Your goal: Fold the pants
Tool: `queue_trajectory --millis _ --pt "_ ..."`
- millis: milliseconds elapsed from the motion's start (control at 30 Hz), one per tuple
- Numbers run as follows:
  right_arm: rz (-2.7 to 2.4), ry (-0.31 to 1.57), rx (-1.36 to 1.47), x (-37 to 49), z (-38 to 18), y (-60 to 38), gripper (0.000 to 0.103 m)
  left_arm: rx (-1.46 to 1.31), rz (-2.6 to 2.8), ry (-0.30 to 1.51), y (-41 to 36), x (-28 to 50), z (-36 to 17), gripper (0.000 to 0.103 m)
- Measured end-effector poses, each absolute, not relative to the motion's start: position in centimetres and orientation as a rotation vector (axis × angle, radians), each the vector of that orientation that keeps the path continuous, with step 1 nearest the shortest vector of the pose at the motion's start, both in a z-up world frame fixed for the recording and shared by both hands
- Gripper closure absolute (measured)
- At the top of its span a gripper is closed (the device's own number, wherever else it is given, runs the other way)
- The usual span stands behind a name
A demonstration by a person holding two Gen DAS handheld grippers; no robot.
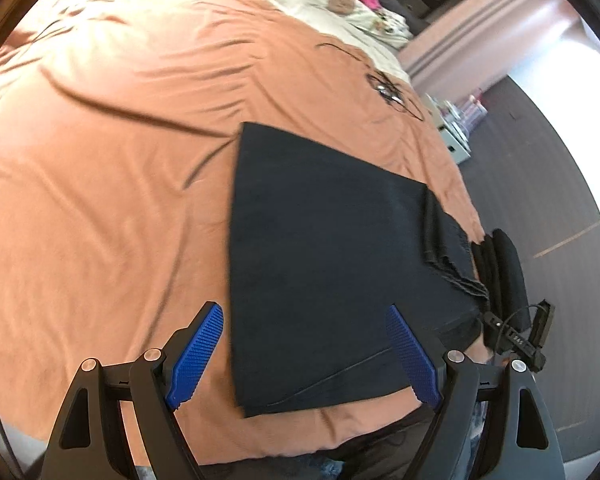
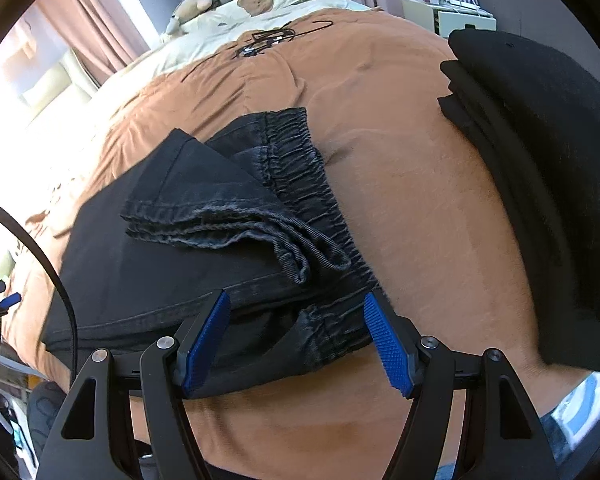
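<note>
Both grippers, left [image 1: 304, 352] and right [image 2: 298, 338], gape empty, so pinch the soft, floppy pants [image 2: 204, 248] through their thick waistband [image 2: 304, 176].

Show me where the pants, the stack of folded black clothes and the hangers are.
pants [image 2: 148, 280]: right wrist view, flat folded leg panel.
stack of folded black clothes [image 2: 540, 152]: right wrist view, top garment.
hangers [image 2: 266, 38]: right wrist view, tangled wire middle.

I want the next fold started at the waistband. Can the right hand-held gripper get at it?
Probably yes: the right hand-held gripper is open, with the pants' waistband between its fingers and nothing covering that end.
</note>
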State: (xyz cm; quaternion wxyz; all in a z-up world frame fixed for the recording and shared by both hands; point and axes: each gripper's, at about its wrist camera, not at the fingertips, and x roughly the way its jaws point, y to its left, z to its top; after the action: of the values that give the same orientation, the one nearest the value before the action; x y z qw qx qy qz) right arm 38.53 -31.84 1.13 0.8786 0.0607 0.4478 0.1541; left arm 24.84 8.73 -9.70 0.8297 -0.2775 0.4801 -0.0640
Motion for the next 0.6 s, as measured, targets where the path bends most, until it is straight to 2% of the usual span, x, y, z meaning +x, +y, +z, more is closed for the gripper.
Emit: queue_trajectory --millis 133,267,433,533,600 --pt "0.315 0.940 0.085 38.9 1.4 -32.0 0.035 -0.653 -0.110 1.011 10.0 23.4 -11.8 0.020" --pt "0.326 0.944 0.053 39.5 1.3 -32.2 0.035 -0.709 -0.077 1.020 11.0 22.3 -13.8 0.032" --pt "0.330 0.960 0.019 40.7 0.5 -32.3 0.035 -0.769 -0.055 1.032 11.6 20.9 -16.0 0.035" --pt "0.344 0.976 0.028 41.6 0.2 -32.6 0.035 -0.808 -0.058 1.047 11.7 20.7 -17.0 0.045" --pt "0.356 0.975 0.028 42.2 0.2 -32.5 0.035 -0.831 -0.062 1.045 11.6 20.7 -17.4 0.046"
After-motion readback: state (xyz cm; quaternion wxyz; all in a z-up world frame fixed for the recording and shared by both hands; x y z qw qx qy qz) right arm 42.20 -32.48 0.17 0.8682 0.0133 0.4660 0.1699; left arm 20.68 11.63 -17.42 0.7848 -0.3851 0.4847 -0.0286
